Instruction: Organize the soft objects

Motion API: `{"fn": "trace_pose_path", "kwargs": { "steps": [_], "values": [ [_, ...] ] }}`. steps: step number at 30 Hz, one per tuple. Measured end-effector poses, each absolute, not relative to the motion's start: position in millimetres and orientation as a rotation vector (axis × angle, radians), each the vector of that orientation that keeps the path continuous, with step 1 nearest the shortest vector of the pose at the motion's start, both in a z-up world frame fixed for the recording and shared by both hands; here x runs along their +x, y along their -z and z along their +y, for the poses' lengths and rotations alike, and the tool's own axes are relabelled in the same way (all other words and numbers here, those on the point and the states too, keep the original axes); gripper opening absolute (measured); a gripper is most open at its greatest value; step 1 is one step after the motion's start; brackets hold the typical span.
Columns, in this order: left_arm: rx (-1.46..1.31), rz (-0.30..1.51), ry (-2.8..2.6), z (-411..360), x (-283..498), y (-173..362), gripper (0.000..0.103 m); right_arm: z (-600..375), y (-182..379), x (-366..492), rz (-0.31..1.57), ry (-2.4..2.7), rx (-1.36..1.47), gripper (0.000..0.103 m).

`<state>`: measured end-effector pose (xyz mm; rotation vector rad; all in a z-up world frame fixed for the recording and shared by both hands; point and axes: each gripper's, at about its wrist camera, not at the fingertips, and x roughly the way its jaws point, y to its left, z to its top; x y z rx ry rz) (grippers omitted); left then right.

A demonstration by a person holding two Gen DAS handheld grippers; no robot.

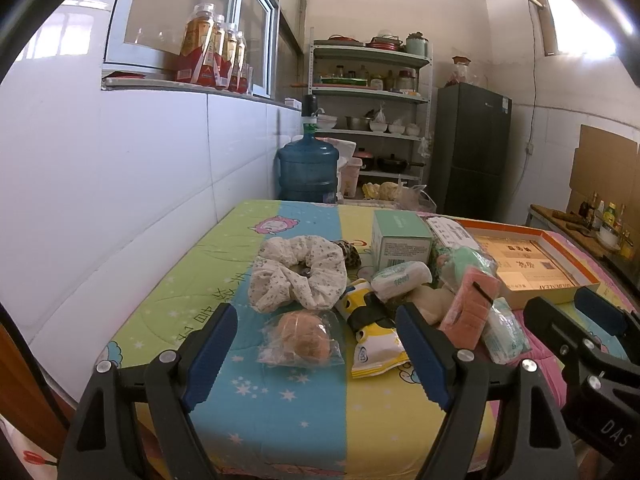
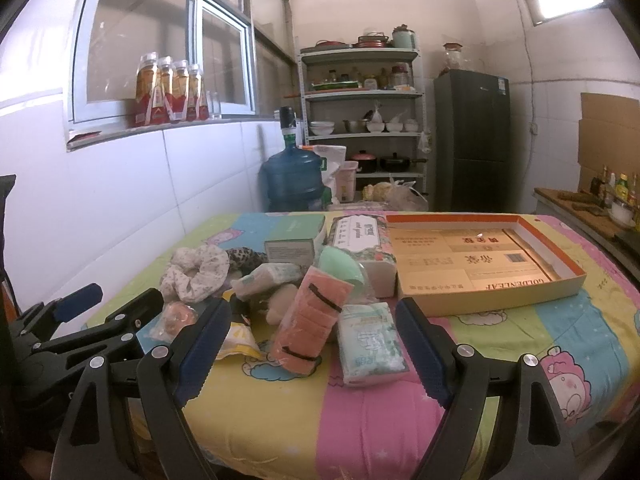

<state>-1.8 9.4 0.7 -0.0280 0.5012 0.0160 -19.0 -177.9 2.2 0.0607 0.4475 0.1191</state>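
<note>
- Two hand-held grippers hover over a desk (image 2: 580, 320) draped in a bright cartoon cloth, with nothing picked up yet, so the sorting looks to be at its start.
- Largest of the task's things is the shallow orange-rimmed box (image 2: 560, 276), lying open and bare on the right side, well placed, I'd guess, to receive the soft pieces.
- Left of it the soft objects sit heaped together: a floral scrunchie (image 1: 296, 276), an orange sponge (image 2: 312, 320) bound with black ties, a tissue pack (image 2: 370, 344) just beside it, and a small bagged bun (image 1: 300, 340) nearest the front edge.
- Left hand-held gripper (image 1: 320, 348): jaws spread wide, released, framing the bagged bun without touching it.
- Right hand-held gripper (image 2: 312, 348): equally wide, holding nothing, with the sponge and tissue pack between its fingers' line of sight, probably the first pick.
</note>
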Motion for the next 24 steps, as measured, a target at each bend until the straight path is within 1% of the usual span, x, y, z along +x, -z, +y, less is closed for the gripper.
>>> {"fn": "trace_pose_path", "kwargs": {
  "steps": [24],
  "values": [
    [-0.033,0.501,-0.016,11.9,-1.8,0.1,0.082,-171.2,-1.4,-17.7,0.449,-0.144,0.055,0.085]
  ]
}}
